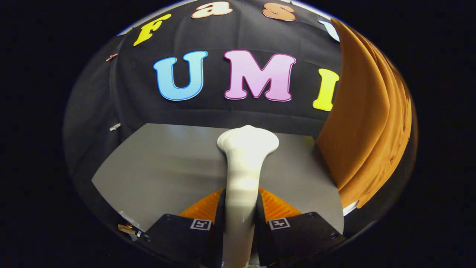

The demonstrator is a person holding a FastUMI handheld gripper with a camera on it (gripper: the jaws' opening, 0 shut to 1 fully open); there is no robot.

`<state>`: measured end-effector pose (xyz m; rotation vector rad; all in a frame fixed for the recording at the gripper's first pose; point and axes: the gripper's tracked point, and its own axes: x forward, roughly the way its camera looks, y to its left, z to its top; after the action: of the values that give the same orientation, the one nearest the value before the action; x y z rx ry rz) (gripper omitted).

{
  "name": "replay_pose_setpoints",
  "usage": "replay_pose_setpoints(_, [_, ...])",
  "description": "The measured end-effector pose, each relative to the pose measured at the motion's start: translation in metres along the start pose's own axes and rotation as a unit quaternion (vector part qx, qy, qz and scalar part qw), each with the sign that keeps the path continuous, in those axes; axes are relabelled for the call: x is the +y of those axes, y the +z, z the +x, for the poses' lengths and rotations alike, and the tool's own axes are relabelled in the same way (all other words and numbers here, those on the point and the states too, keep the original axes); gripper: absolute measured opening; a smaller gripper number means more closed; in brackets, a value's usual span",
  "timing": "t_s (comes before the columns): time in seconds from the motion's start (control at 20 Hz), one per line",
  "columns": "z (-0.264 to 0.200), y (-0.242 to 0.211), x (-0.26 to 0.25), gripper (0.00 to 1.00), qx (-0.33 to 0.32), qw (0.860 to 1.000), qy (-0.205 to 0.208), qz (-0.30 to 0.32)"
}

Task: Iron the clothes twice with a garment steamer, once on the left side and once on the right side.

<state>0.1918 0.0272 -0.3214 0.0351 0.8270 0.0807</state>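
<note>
A white garment steamer (243, 167) stands up between my fingers, its handle pinched from both sides and its wide head rising beyond the fingertips. My gripper (241, 208) is shut on that handle. An orange garment (366, 123) hangs to the right of the steamer, well apart from its head, with soft vertical folds along its edge. The steamer's head points away from me, above the grey table (160, 167).
The grey table stretches ahead and to the left under the steamer. The black cloth wall stands behind it. A small object (126, 227) lies at the table's near left corner, and a white edge (350, 208) shows below the garment's hem.
</note>
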Motion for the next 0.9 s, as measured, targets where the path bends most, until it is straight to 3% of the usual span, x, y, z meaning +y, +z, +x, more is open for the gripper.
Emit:
replay_pose_setpoints(0.05, [-0.004, 0.003, 0.0, 0.35, -0.008, 1.0, 0.003, 0.001])
replay_pose_setpoints(0.4, [-0.046, 0.033, -0.009, 0.34, -0.069, 0.997, 0.03, 0.019])
replay_pose_setpoints(0.6, [-0.086, 0.059, -0.026, 0.34, -0.127, 0.991, 0.024, 0.032])
replay_pose_setpoints(0.75, [-0.121, 0.082, -0.049, 0.34, -0.176, 0.983, 0.007, 0.046])
replay_pose_setpoints(0.9, [-0.154, 0.097, -0.088, 0.34, -0.218, 0.974, -0.04, 0.052])
